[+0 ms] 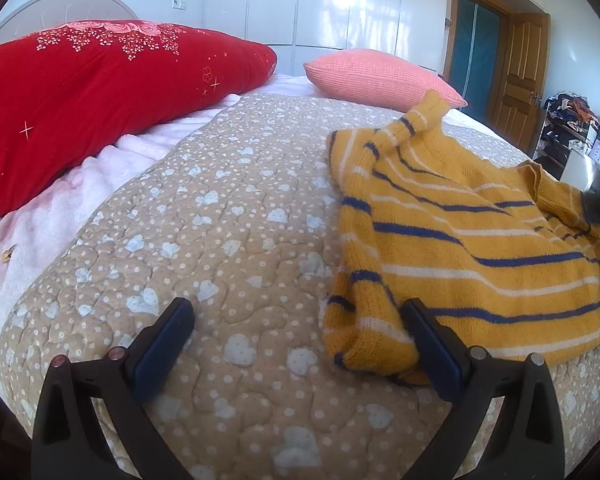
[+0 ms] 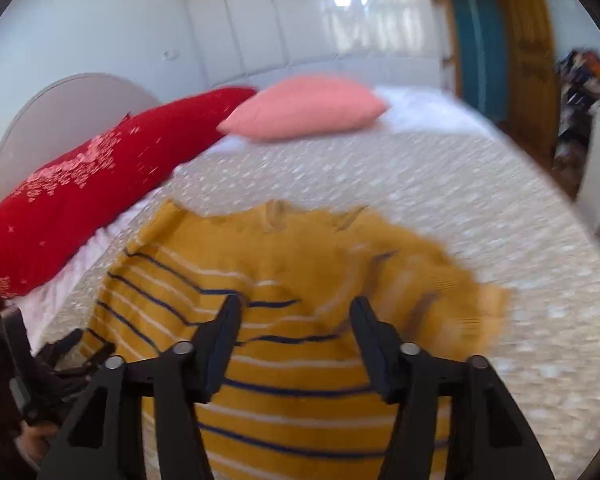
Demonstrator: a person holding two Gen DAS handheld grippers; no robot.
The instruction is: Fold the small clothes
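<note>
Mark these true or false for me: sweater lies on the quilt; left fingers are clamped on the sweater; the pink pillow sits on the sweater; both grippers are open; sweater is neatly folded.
1. The striped yellow sweater lies on the quilt: true.
2. The left gripper is clamped on it: false, its fingers stand wide apart with only a sleeve end between them.
3. The pink pillow sits on the sweater: false, it lies beyond it.
4. The right gripper is open too: true.
5. Sweater neatly folded: false, it is rumpled.

Mustard sweater [image 1: 480, 240] with navy and white stripes lies rumpled on quilt [image 1: 220, 240].
</note>
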